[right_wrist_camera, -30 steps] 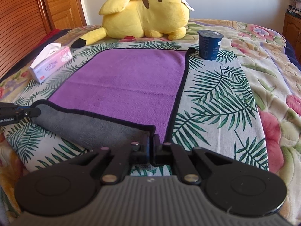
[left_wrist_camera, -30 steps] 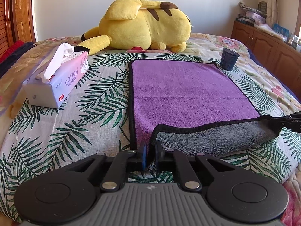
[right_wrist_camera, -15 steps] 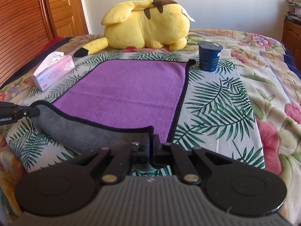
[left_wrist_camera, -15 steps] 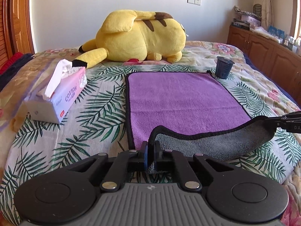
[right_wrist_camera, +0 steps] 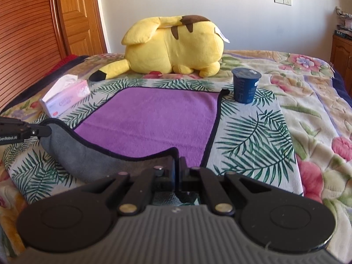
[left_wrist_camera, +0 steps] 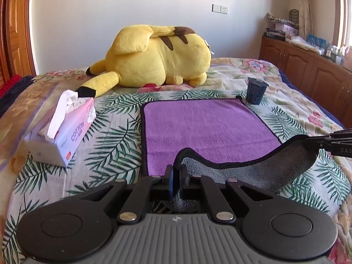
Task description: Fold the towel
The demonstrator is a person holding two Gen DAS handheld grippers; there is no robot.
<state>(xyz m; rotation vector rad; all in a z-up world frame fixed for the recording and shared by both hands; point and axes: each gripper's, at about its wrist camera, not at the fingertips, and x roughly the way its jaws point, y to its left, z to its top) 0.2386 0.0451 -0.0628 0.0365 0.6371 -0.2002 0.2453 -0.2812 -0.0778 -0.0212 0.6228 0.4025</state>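
Clamped on the near corners of the towel (left_wrist_camera: pixel 204 129) — left gripper (left_wrist_camera: pixel 175 176) pinched tight on one corner, right gripper (right_wrist_camera: pixel 177 171) pinched tight on the other. Near edge raised off the bed (right_wrist_camera: pixel 253 136), grey underside sagging between the two grips; rest of the purple side flat on the palm-leaf cover. Beside the towel toward the bed's left edge, a tissue box (left_wrist_camera: pixel 63 136). Just off the far right corner of the towel, a dark blue cup (right_wrist_camera: pixel 245 85), upright. Beyond, at the far edge — a yellow plush toy (left_wrist_camera: pixel 154 57) lying on its side.
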